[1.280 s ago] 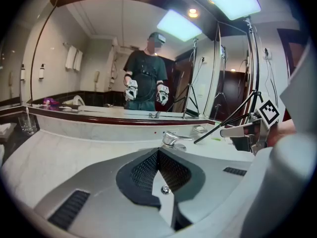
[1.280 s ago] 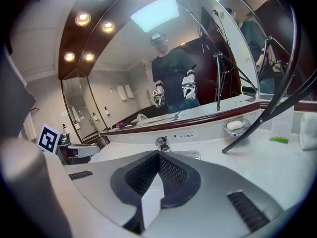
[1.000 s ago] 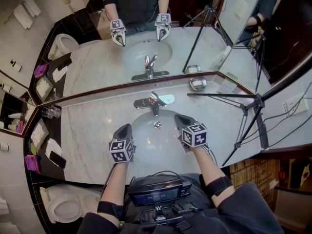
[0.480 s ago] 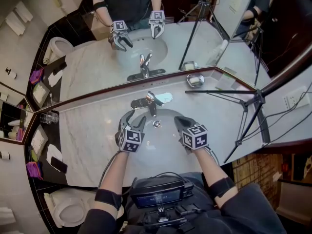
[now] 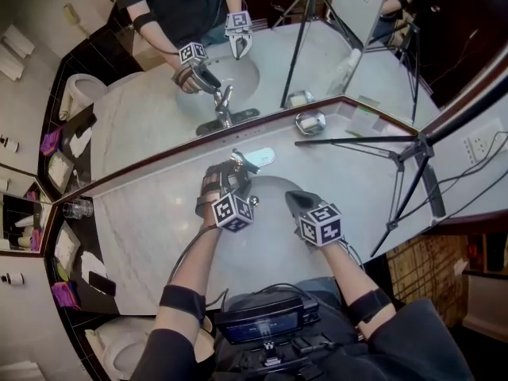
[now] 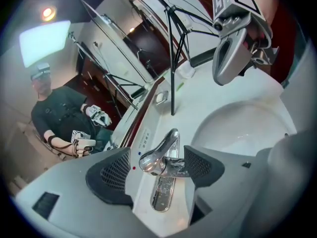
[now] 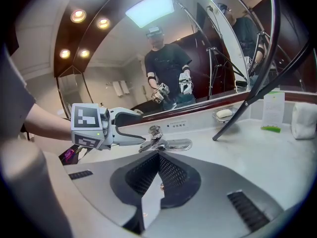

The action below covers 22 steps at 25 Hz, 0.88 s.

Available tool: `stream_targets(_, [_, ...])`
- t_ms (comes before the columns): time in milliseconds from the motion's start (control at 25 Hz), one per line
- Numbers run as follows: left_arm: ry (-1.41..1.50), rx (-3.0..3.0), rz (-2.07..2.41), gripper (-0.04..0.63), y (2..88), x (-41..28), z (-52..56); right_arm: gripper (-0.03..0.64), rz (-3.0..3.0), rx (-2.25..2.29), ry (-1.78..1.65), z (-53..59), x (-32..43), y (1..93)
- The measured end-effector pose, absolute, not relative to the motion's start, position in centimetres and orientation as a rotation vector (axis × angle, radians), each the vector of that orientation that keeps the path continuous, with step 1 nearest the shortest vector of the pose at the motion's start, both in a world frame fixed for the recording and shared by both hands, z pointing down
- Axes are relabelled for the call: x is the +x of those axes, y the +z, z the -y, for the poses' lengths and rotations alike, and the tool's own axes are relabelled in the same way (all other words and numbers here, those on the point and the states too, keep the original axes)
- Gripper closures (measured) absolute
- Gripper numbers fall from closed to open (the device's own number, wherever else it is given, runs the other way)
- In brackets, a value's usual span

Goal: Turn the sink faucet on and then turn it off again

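**Clerk:** Changes since the earlier entry?

**Holder:** My left gripper (image 5: 223,178) has travelled from the near rim of the sink basin (image 5: 270,227) up towards 12 o'clock, to the faucet (image 5: 243,163), and has rolled over on its side. Its jaws have just been opening. My right gripper (image 5: 295,201) has hardly shifted.

**Clerk:** Item one, the faucet.

**Holder:** Chrome, single lever, on the counter (image 5: 151,221) at the basin's 12 o'clock edge, spout over the bowl. In the left gripper view the faucet (image 6: 159,158) stands between my two pads.

**Clerk:** Item two, left gripper.

**Holder:** Left gripper (image 6: 156,168): jaws spread wide, one on each side of the faucet body. The pad at 3 o'clock is just beside the metal; the one at 9 o'clock stands clear. No squeeze on it.

**Clerk:** Item three, right gripper.

**Holder:** Right gripper (image 7: 158,171): jaws fully together, nothing between them. It hangs over the basin at 4 o'clock from the faucet (image 7: 159,143), pointing at it.

**Clerk:** Surroundings?

**Holder:** Mirror (image 5: 159,109) behind the counter at 12 o'clock. Soap dish (image 5: 309,123) at 2 o'clock from the faucet. Tripod (image 5: 401,182) at 3 o'clock, on the counter. Drinking glass (image 5: 77,209) at 9 o'clock, at the counter's far end.
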<state>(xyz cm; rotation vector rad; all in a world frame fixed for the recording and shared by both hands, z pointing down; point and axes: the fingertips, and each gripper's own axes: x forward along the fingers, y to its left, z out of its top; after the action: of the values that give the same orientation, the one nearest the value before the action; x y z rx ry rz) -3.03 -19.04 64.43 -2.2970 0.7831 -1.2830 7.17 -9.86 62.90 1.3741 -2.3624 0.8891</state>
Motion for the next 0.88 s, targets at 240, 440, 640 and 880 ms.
stream_targets(240, [-1.330, -2.241, -0.698, 0.255, 66.6, -1.4, 20.2, 0.598, 2.347, 1.377, 0.914, 9.2, 7.5, 63.9])
stream_targets(440, [-1.319, -2.238, -0.684, 0.256, 67.1, -0.4, 20.7, 0.598, 2.345, 1.384, 0.919, 9.3, 7.6, 64.0])
stream_targets(640, [-1.326, -2.246, -0.695, 0.289, 67.7, 0.2, 21.2, 0.598, 2.339, 1.386, 0.925, 9.2, 7.9, 64.2])
stream_targets(880, [-1.307, -2.217, -0.740, 0.422, 66.7, 0.6, 20.9, 0.598, 2.332, 1.392, 0.931, 9.3, 8.3, 64.5])
